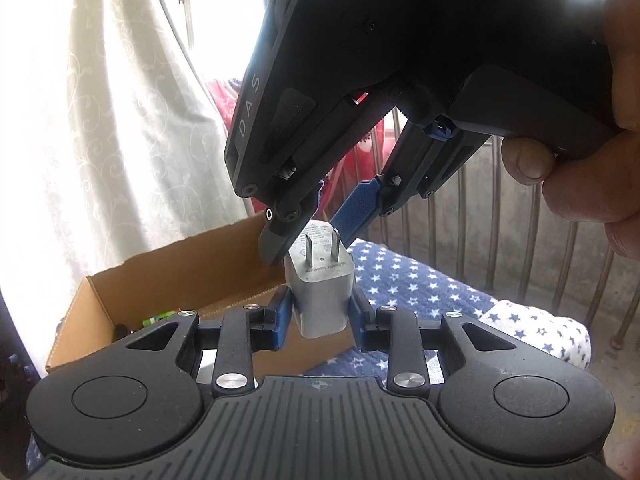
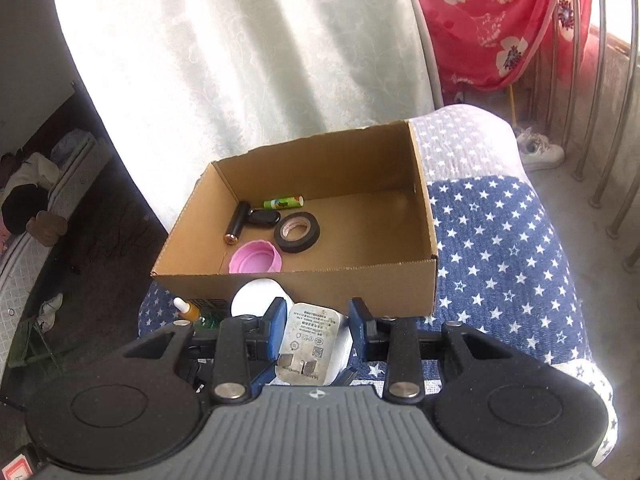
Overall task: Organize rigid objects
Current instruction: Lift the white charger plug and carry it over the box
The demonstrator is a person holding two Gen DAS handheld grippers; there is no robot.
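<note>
Here the charger [image 1: 322, 286], a white plug block with two flat prongs, hangs in the air between both tongs, just this side of the box [image 2: 424, 200] and above the star-print cloth [image 2: 500, 240]. The left tongs [image 1: 320, 316] stand narrowly open and clamp the lower body of the block, blue pads pressed on its two sides. The right tongs [image 1: 304, 236] come down from above and bracket the prong end; in the right wrist view its pads sit close on either side of the printed face [image 2: 310, 336], narrowly open too, and look to be touching, so I judge both have hold of it, as in a handover. The block's long axis runs up from the left tongs toward the right, prongs uppermost and tilted toward the right wrist camera. The box lies straight ahead of the right tongs and below, open side up, with a tape roll [image 2: 297, 232], a pink cap [image 2: 256, 258], a green tube [image 2: 283, 202] and a dark cylinder [image 2: 236, 224] at its left half. The right tongs are the nearer to the box's free half, so the drop likely falls to them once the left lets go
</note>
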